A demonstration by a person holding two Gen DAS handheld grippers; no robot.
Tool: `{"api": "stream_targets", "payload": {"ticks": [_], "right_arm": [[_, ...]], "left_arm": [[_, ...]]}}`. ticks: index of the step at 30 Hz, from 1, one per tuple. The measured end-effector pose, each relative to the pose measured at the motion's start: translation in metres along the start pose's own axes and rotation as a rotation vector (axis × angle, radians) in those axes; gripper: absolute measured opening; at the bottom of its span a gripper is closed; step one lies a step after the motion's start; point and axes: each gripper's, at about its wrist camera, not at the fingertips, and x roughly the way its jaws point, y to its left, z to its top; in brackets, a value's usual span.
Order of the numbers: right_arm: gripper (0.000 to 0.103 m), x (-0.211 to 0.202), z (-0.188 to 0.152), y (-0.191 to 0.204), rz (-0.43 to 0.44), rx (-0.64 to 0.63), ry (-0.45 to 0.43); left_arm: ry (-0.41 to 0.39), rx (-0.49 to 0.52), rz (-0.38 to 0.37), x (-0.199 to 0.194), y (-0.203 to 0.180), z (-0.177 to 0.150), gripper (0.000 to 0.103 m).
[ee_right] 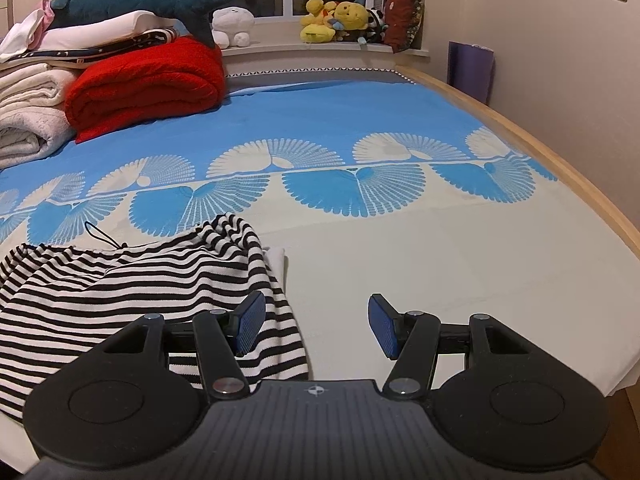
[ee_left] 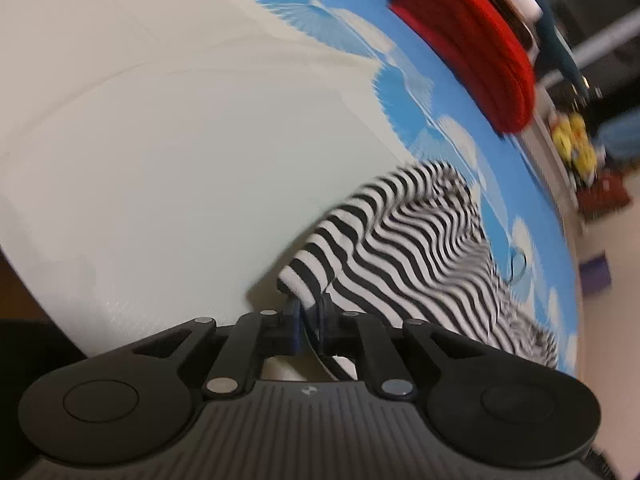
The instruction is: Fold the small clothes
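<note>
A black-and-white striped garment (ee_right: 132, 292) lies crumpled on the bed at the lower left of the right wrist view. My right gripper (ee_right: 316, 324) is open and empty, its left finger over the garment's right edge. In the left wrist view, which is tilted and blurred, my left gripper (ee_left: 310, 312) is shut on a hem of the striped garment (ee_left: 404, 240) and holds it lifted off the sheet.
The bed has a blue and white fan-patterned sheet (ee_right: 360, 128) and a wooden edge (ee_right: 560, 160) on the right. A folded red blanket (ee_right: 148, 80), white towels (ee_right: 28, 120) and a shark plush (ee_right: 132, 4) are stacked at the far left. Plush toys (ee_right: 340, 20) sit on the windowsill.
</note>
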Motion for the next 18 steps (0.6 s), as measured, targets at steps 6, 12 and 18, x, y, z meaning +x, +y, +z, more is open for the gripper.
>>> {"api": "stream_targets", "payload": {"ticks": [6,12,18], "right_arm": [[0.059,-0.001,-0.001,-0.004,-0.008,-0.009,0.0],[0.059,-0.002,-0.002,-0.009,-0.02,0.007,0.006],[0.059,-0.003,0.001,-0.016,-0.021,0.041,0.004]], "left_arm": [[0.1,-0.128,-0.019,0.023,0.014,0.0,0.03],[0.076,-0.068,-0.016,0.028,0.005,0.003,0.008],[0.017,0.063,0.058,0.014,-0.017,-0.003,0.003]]}}
